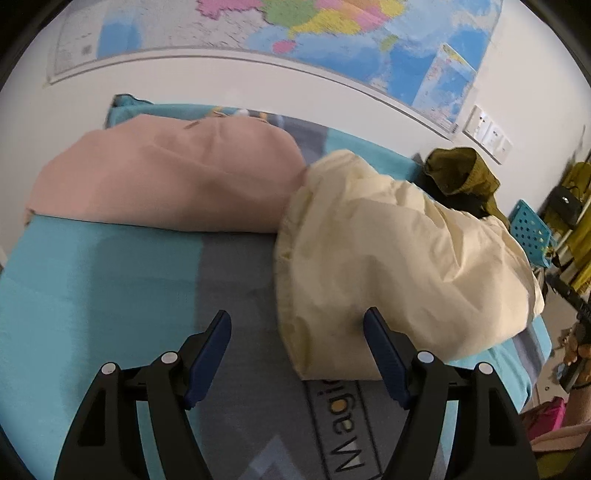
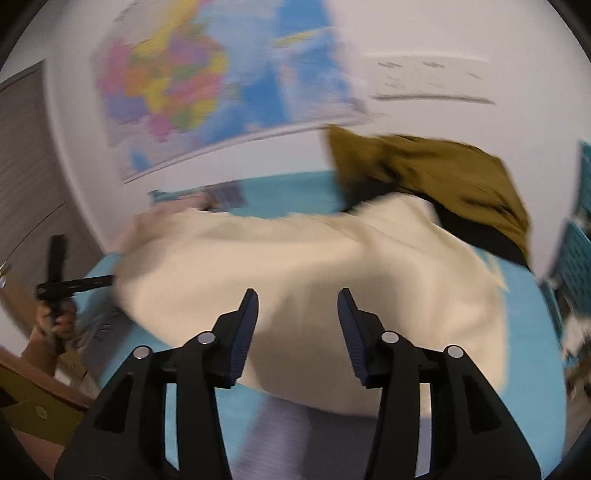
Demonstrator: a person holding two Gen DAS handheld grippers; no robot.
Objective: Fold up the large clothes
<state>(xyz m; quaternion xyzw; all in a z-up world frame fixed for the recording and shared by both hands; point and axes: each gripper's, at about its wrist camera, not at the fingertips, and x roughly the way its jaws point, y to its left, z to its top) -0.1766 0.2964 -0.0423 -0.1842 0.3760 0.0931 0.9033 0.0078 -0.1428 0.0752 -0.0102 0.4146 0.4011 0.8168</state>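
the left gripper (image 1: 297, 325) hangs low over the bed (image 1: 92, 280) with its fingers spread wide and nothing between them, its right fingertip (image 1: 373, 317) just at the near edge of the crumpled cream garment (image 1: 388, 258), which lies heaped on the teal and grey bedcover beside a folded pink garment (image 1: 166, 184) that it touches at one corner. the right gripper (image 2: 297, 299) is likewise spread and holds nothing, poised over the cream garment (image 2: 295, 266) in a view blurred by motion. an olive-green garment (image 1: 461, 170) sits bunched behind the cream one near the wall, under a coloured map (image 1: 295, 26).
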